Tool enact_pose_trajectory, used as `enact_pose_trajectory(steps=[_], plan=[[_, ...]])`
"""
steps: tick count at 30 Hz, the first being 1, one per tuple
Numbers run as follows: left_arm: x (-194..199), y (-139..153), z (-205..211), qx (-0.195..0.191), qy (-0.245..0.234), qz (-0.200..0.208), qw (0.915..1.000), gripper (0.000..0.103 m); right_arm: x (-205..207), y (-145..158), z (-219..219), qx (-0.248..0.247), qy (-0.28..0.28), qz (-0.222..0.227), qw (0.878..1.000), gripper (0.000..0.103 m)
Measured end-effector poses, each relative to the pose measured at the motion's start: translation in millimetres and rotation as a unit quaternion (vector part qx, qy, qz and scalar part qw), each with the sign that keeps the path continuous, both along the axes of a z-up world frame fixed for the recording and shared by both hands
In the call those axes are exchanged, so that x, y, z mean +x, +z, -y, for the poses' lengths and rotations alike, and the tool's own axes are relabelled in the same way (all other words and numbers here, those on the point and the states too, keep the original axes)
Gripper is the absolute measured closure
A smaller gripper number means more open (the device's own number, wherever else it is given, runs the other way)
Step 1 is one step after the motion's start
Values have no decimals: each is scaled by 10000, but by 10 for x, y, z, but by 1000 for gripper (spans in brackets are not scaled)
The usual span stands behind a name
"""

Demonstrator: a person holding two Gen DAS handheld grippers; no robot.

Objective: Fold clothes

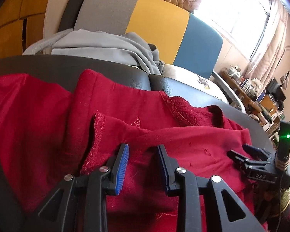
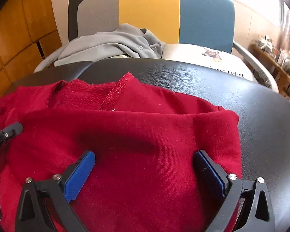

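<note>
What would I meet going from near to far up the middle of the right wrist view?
Right gripper's blue-padded fingers → red knit garment → black leather surface → crumpled grey garment → grey, yellow and blue chair back.

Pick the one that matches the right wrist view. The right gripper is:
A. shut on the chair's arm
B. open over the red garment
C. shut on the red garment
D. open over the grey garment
B: the right gripper has its blue pads spread wide apart, with the red garment lying between and beneath them, nothing pinched.

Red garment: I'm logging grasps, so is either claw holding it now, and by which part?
Nothing is held. Both the left claw and the right claw are open above the red garment.
</note>
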State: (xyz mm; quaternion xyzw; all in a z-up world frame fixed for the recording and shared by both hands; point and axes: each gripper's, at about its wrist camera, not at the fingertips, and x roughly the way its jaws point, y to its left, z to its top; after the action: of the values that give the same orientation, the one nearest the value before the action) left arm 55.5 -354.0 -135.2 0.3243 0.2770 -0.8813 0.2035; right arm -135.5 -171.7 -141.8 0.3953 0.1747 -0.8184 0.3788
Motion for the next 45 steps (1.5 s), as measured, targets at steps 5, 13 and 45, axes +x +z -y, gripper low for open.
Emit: enact_pose_trajectory(steps=[5,13,45], plan=[[325,108,153,418,447,-185,9980,73,-13,2,-2,1,-1,-16,10000,0],[1018,220,867,977,1760,25,9795,65,0,-7,-23,-41,-7,-8,10000,0],[1066,270,2226,1577,4107,-7,8980,91,0,-7,-23,-102,37,12,9999,0]])
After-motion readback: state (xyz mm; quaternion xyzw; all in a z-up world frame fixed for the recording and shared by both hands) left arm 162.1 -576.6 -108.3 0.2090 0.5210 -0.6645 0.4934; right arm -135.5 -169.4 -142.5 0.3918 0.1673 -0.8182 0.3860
